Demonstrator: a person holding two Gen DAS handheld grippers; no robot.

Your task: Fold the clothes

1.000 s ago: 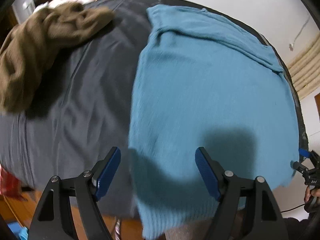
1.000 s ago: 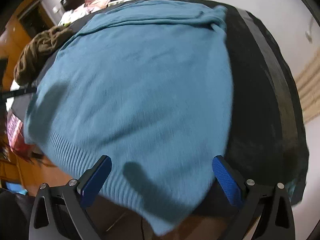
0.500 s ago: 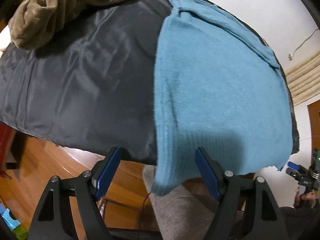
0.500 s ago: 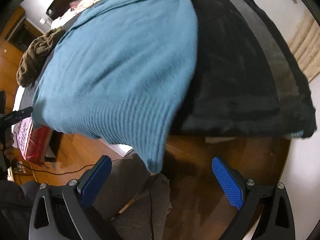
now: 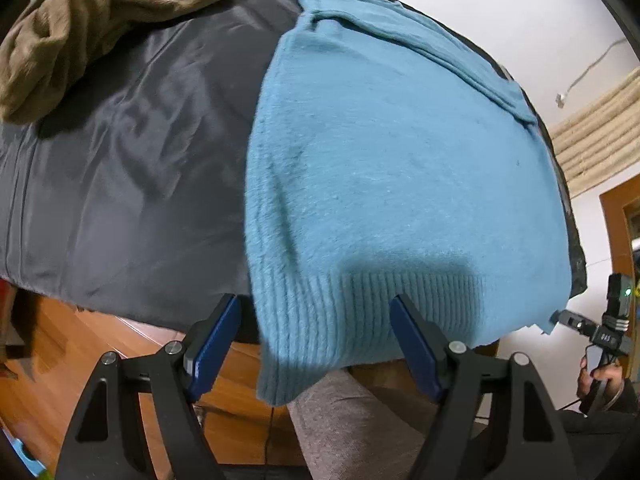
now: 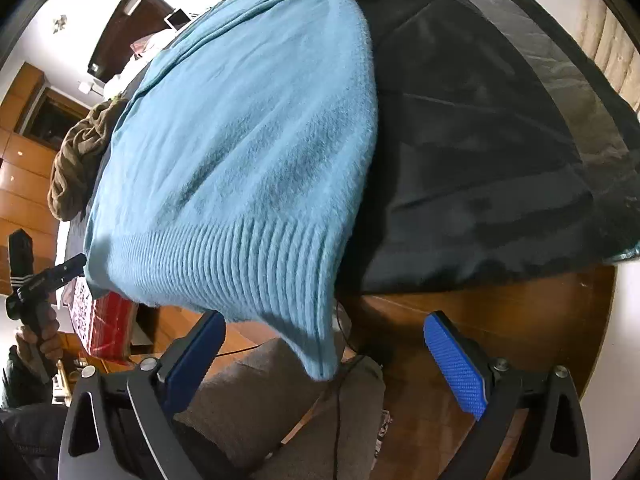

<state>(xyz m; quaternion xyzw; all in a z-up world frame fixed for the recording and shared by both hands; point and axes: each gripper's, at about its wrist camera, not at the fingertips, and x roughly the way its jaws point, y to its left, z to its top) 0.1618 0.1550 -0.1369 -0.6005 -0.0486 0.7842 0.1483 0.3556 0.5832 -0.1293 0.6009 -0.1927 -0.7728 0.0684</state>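
blue sweater, dark cloth, open left gripper

**Two wrist cameras, one table edge**

The left wrist camera looks steeply down past its own left gripper at the near-left corner of the blue sweater, close to the hem, with the dark cloth and brown garment off to its left. The right wrist camera faces down over the right gripper at the opposite hem corner, equally close, floor below. Both views share the sweater, the cloth and the brown garment; each catches the other gripper at its frame's edge.
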